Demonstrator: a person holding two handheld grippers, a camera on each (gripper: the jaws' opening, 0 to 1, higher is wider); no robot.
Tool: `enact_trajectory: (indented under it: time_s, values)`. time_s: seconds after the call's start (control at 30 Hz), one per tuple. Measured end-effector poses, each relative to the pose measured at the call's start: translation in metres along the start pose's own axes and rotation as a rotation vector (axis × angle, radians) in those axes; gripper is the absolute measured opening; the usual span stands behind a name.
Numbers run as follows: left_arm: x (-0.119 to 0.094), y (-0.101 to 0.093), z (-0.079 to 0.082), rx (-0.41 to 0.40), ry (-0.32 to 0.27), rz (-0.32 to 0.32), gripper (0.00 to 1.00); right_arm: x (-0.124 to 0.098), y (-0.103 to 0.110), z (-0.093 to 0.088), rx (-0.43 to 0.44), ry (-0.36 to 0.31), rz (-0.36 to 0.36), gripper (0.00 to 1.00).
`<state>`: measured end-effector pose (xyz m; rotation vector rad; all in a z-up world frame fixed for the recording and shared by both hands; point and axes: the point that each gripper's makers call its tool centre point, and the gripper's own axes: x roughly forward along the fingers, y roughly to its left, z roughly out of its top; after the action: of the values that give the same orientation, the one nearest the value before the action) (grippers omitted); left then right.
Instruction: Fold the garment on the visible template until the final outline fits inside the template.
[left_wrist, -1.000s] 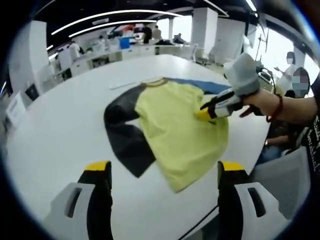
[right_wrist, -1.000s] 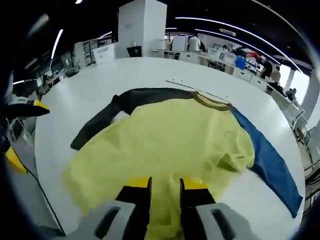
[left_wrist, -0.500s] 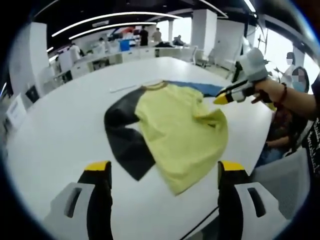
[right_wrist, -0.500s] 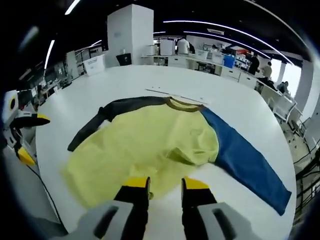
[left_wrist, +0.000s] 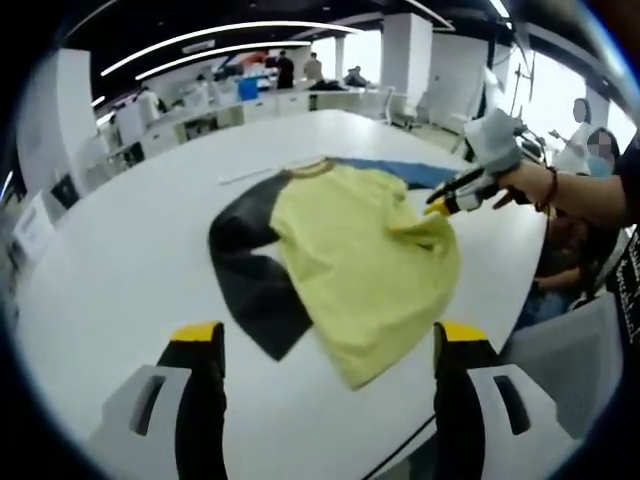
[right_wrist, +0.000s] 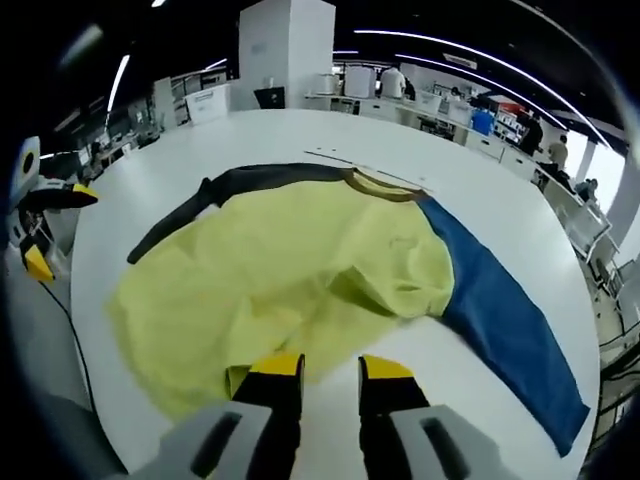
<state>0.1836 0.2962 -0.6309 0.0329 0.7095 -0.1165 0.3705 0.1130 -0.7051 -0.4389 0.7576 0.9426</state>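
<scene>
A long-sleeved shirt lies spread on the white table (left_wrist: 120, 250), with a yellow body (left_wrist: 365, 265), a black sleeve (left_wrist: 250, 280) and a blue sleeve (left_wrist: 400, 170). In the right gripper view the yellow body (right_wrist: 290, 280) is rumpled into a fold beside the flat blue sleeve (right_wrist: 500, 320); the black sleeve (right_wrist: 200, 205) runs off to the left. My left gripper (left_wrist: 328, 335) hangs open and wide at the near table edge, short of the shirt. My right gripper (right_wrist: 330, 368) is shut on nothing, just short of the yellow hem. From the left it shows as the right gripper (left_wrist: 440, 205) hovering by the shirt's bunched right side.
A thin pale strip (left_wrist: 245, 172) lies on the table beyond the collar (right_wrist: 385, 187). A hand (left_wrist: 530, 185) holds the right gripper, and people sit at the table's right end (left_wrist: 590, 150). The left gripper (right_wrist: 55, 228) shows at the left rim. Desks and pillars stand behind.
A second ago my right gripper was on the yellow cloth. It lifted away, leaving a bunched fold and the blue sleeve uncovered, then dipped back toward the shirt's edge. Left gripper unmoved.
</scene>
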Motion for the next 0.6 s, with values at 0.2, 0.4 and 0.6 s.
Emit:
enact_trajectory:
  time_s: [0.2, 0.4, 0.6]
  values:
    - [0.003, 0.000, 0.001, -0.006, -0.004, -0.002, 0.82, 0.002, 0.022, -0.007, 0.014, 0.009, 0.065, 0.18]
    - [0.003, -0.001, 0.003, 0.006, -0.010, -0.002, 0.82, 0.003, 0.036, -0.013, 0.052, 0.006, 0.105, 0.17]
    - [0.003, -0.001, 0.001, 0.004, -0.006, -0.003, 0.81, 0.006, 0.046, -0.015, 0.065, 0.012, 0.125, 0.17]
